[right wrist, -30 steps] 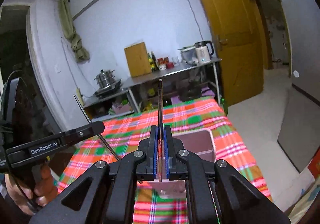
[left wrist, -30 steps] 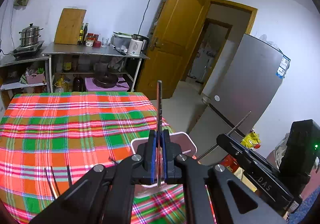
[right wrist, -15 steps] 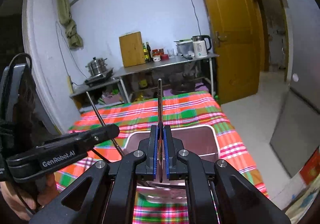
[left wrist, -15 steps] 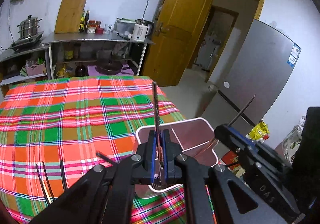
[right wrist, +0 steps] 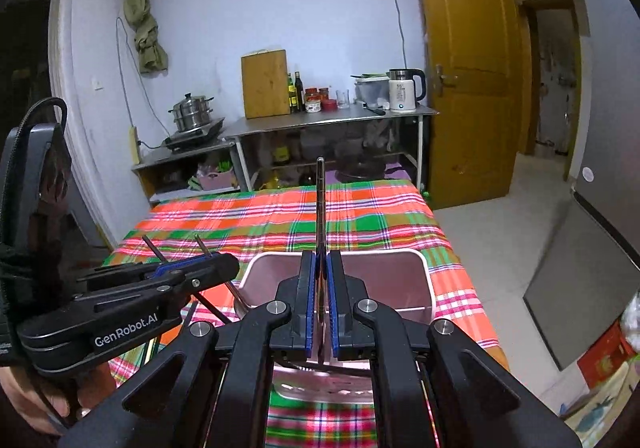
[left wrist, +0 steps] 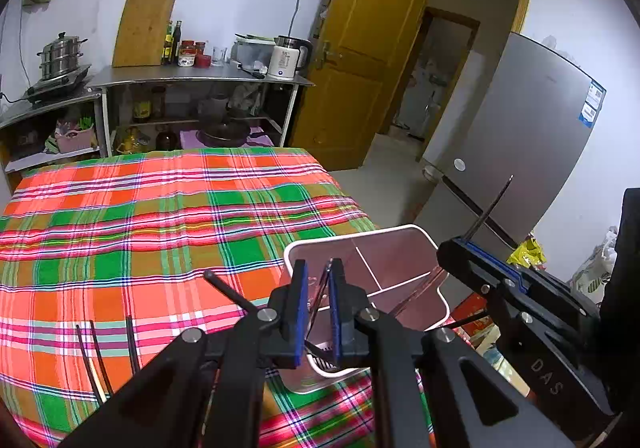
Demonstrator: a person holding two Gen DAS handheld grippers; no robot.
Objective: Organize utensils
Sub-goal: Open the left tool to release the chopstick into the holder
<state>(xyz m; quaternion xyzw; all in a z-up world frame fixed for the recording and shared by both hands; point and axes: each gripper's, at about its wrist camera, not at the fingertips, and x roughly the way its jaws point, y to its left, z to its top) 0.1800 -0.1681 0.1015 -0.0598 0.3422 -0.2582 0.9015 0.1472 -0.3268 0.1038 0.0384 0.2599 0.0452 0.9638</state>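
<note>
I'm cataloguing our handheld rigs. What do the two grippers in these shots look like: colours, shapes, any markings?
Both are black, angular, two-fingered tools with blue pads lining the inner finger faces and round silver screws at the joints. The left gripper carries white "GenRobot.AI" lettering on its side and a black strap loop at the rear. The right gripper shows embossed "DAS" lettering on its side.

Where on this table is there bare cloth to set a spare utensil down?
The far half of the red-green plaid tablecloth, toward the steel shelving, is bare across its width. It is crowded near you: dark chopsticks at the near left, the pink divided utensil bin at the near right corner.
</note>
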